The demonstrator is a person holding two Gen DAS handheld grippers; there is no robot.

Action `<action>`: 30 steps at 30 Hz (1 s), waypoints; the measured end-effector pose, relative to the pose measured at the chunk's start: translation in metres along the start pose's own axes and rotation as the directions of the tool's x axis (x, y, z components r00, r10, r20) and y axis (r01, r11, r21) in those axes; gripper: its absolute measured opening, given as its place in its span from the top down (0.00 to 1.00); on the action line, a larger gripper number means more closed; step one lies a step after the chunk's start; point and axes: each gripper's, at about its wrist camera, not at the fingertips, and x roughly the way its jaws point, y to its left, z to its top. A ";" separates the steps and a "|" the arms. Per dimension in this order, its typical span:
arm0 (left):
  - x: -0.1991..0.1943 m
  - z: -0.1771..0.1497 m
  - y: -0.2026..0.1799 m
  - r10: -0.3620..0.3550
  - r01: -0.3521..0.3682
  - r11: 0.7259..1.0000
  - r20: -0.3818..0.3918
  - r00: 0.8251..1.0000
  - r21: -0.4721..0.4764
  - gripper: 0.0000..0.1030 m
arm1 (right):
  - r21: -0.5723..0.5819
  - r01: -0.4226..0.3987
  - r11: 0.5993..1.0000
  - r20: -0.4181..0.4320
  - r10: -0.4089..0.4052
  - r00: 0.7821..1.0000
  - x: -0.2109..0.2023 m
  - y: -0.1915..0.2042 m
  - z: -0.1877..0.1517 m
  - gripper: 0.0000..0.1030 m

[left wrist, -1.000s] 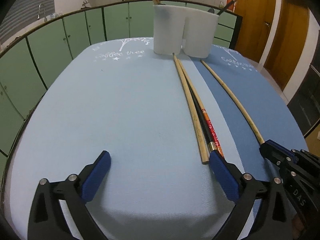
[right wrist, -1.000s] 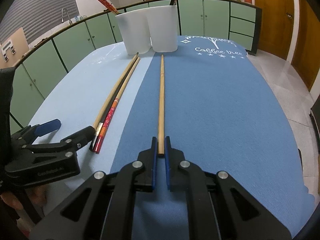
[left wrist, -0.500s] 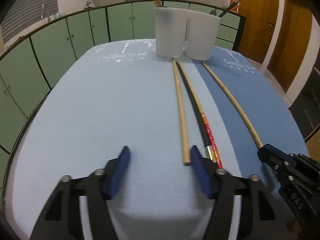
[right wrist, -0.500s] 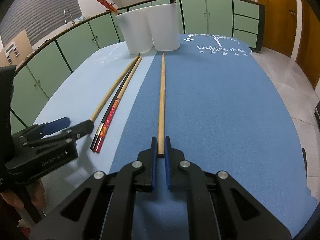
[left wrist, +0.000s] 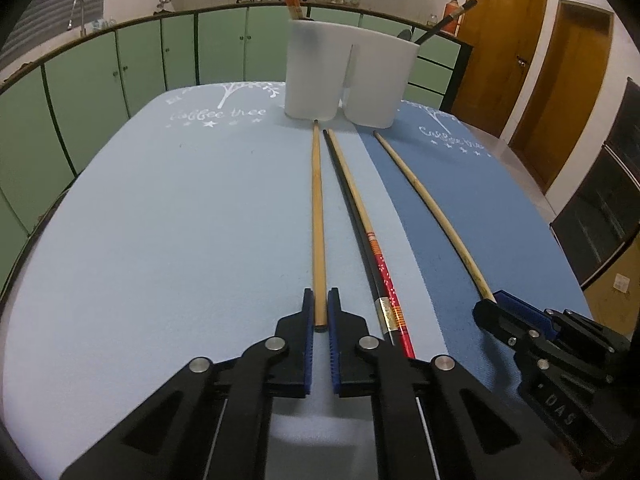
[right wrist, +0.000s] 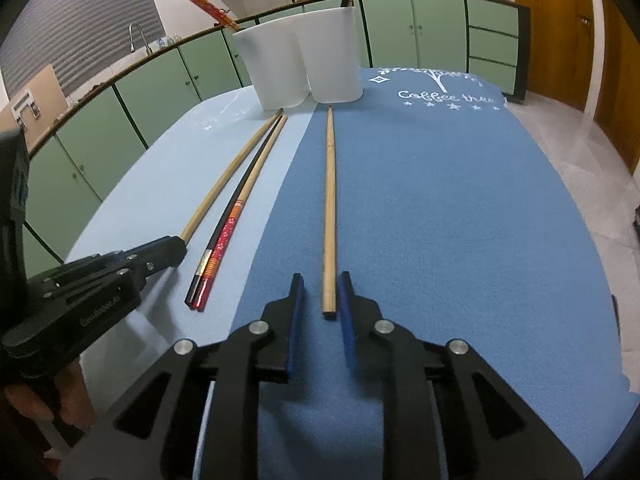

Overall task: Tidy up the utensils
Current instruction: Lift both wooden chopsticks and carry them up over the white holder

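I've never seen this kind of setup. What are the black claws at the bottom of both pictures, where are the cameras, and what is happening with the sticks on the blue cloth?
There is no robot here. A person holds a two-finger gripper in each hand, and each carries a wide-angle camera looking along its fingers. One picture comes from the left gripper, the other from the right gripper. On the blue tablecloth stands a white two-compartment holder with a few chopsticks in it. In front lie a black-and-red decorated pair and two plain ones. The left gripper's jaws have just closed on the left wooden chopstick. The right gripper's have just opened, so the right wooden chopstick lies loose between them.
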 end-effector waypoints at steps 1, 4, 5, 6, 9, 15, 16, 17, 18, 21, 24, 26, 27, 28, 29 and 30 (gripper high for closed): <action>0.000 0.000 0.000 0.001 -0.001 1.000 0.001 1.000 -0.001 0.94 | -0.004 0.004 1.000 0.002 -0.004 1.000 0.000 0.001 0.000 0.80; -0.003 0.001 0.001 0.007 -0.007 1.000 0.012 1.000 -0.002 0.94 | -0.008 0.011 1.000 0.008 -0.011 1.000 0.000 0.002 0.000 0.85; -0.004 0.001 0.001 0.005 -0.005 1.000 0.017 1.000 -0.001 0.94 | -0.014 0.021 1.000 0.011 -0.021 1.000 -0.001 0.001 -0.001 0.89; -0.006 0.002 0.001 0.005 -0.006 1.000 0.022 1.000 0.002 0.94 | -0.017 0.027 0.999 0.011 -0.027 1.000 -0.001 0.000 0.000 0.94; -0.014 0.006 0.001 0.009 -0.010 1.000 0.042 0.999 0.016 0.94 | -0.025 0.013 1.000 0.001 -0.013 1.000 -0.003 -0.003 0.003 0.94; -0.039 0.020 0.003 0.002 -0.005 1.000 0.101 0.995 0.031 0.94 | -0.023 -0.006 1.000 0.041 0.007 0.999 -0.025 -0.005 0.018 0.94; -0.044 0.022 0.004 0.000 -0.003 1.000 0.113 0.994 0.028 0.94 | -0.024 -0.009 1.000 0.053 0.010 0.999 -0.030 -0.005 0.022 0.94; -0.050 0.026 0.004 -0.001 -0.003 1.000 0.129 0.992 0.030 0.94 | -0.026 -0.012 1.000 0.074 0.014 0.997 -0.038 -0.005 0.027 0.94; -0.057 0.031 0.005 -0.001 -0.004 0.999 0.152 0.988 0.035 0.94 | -0.026 -0.016 1.000 0.086 0.018 0.996 -0.042 -0.005 0.031 0.94; -0.074 0.045 0.004 -0.011 0.002 0.999 0.204 0.979 0.043 0.94 | -0.017 -0.043 0.999 0.137 0.045 0.990 -0.061 -0.006 0.048 0.94; -0.090 0.060 0.003 -0.023 0.009 0.998 0.250 0.968 0.057 0.94 | -0.018 -0.060 0.998 0.175 0.062 0.983 -0.076 -0.008 0.065 0.94; -0.096 0.070 0.000 -0.032 0.015 0.998 0.271 0.962 0.063 0.94 | -0.020 -0.063 0.998 0.199 0.066 0.978 -0.085 -0.009 0.077 0.94; -0.100 0.076 -0.001 -0.038 0.020 0.998 0.284 0.958 0.066 0.94 | -0.019 -0.069 0.997 0.213 0.071 0.974 -0.090 -0.010 0.084 0.94; -0.102 0.081 -0.001 -0.042 0.023 0.997 0.293 0.955 0.069 0.94 | -0.017 -0.076 0.997 0.225 0.078 0.971 -0.094 -0.012 0.091 0.94; -0.105 0.086 -0.001 -0.046 0.026 0.997 0.301 0.952 0.072 0.94 | -0.014 -0.082 0.997 0.234 0.083 0.969 -0.098 -0.013 0.097 0.94; -0.108 0.094 -0.001 -0.051 0.028 0.997 0.312 0.949 0.077 0.94 | -0.012 -0.088 0.996 0.245 0.088 0.965 -0.102 -0.014 0.105 0.94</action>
